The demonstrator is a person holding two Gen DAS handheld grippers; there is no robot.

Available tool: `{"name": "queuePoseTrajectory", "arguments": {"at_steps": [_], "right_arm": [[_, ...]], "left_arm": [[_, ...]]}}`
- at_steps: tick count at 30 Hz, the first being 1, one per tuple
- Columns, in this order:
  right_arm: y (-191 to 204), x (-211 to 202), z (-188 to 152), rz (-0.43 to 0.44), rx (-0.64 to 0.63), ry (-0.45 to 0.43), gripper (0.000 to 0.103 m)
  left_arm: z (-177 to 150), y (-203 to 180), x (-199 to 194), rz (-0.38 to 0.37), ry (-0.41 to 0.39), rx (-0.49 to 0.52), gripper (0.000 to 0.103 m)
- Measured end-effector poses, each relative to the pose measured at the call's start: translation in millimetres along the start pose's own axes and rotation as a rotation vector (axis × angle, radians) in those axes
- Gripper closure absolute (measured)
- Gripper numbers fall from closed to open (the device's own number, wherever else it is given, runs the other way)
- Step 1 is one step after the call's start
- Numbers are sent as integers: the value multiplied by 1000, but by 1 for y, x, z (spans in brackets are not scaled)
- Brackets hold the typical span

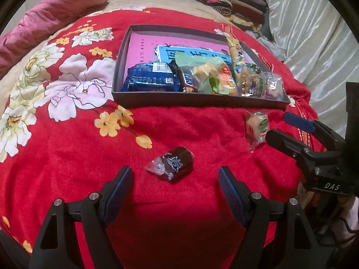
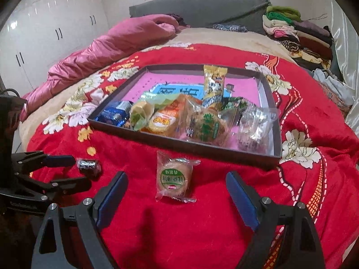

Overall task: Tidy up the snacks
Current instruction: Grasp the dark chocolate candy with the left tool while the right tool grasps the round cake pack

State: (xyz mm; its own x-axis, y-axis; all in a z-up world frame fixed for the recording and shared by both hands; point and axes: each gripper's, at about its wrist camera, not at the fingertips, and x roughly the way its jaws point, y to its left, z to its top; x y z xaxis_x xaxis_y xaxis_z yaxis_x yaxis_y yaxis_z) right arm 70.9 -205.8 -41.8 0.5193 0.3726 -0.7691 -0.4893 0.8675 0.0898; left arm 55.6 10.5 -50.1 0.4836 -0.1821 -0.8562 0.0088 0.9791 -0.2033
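Observation:
A dark-wrapped round snack (image 1: 172,167) lies on the red blanket, just ahead of my open left gripper (image 1: 175,174), between the lines of its fingers but untouched. A pale round pastry in clear wrap with a green label (image 2: 176,178) lies in front of my open right gripper (image 2: 177,180), also untouched. Behind both sits a shallow dark box (image 1: 202,102) holding several wrapped snacks. In the left wrist view the right gripper (image 1: 280,126) shows beside the pastry (image 1: 257,127). In the right wrist view the left gripper (image 2: 74,171) flanks the dark snack (image 2: 88,168).
A red floral blanket (image 2: 202,224) covers the bed. A pink quilt (image 2: 112,47) lies bunched at the far left. Folded clothes (image 2: 298,33) are stacked at the back right by a grey headboard. White wardrobe doors (image 2: 44,27) stand at left.

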Motion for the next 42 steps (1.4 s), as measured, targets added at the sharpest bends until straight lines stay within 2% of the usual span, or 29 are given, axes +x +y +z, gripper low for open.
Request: {"name": "queuePoseTrajectory", "arguments": {"at_steps": [6, 11, 15, 17, 19, 25, 30, 32, 35, 42], "right_arm": [[-1, 13, -2, 25, 9, 32, 15], [1, 24, -2, 34, 0, 56, 29], [0, 31, -3, 25, -9, 71, 36], [-1, 34, -3, 10, -15, 79, 46], [-3, 35, -2, 0, -16, 80, 53], [-5, 34, 0, 28, -16, 79, 63], [-2, 34, 1, 23, -34, 79, 63], [-3, 33, 1, 30, -24, 80, 64], [-5, 31, 1, 52, -4, 76, 65], [-10, 21, 3, 92, 35, 48, 67]], "left_arm": [[1, 3, 2, -5, -9, -14, 23], [2, 4, 4, -18, -12, -21, 23], [2, 6, 6, -21, -11, -28, 23], [3, 5, 7, -20, -12, -28, 24], [3, 5, 7, -18, -14, -26, 27], [3, 3, 12, -7, -6, -17, 48], [4, 5, 17, -3, -2, -19, 63], [5, 5, 18, -7, -4, -20, 65], [4, 2, 18, 5, -10, -2, 65], [6, 5, 9, -24, -16, -22, 65]]}}
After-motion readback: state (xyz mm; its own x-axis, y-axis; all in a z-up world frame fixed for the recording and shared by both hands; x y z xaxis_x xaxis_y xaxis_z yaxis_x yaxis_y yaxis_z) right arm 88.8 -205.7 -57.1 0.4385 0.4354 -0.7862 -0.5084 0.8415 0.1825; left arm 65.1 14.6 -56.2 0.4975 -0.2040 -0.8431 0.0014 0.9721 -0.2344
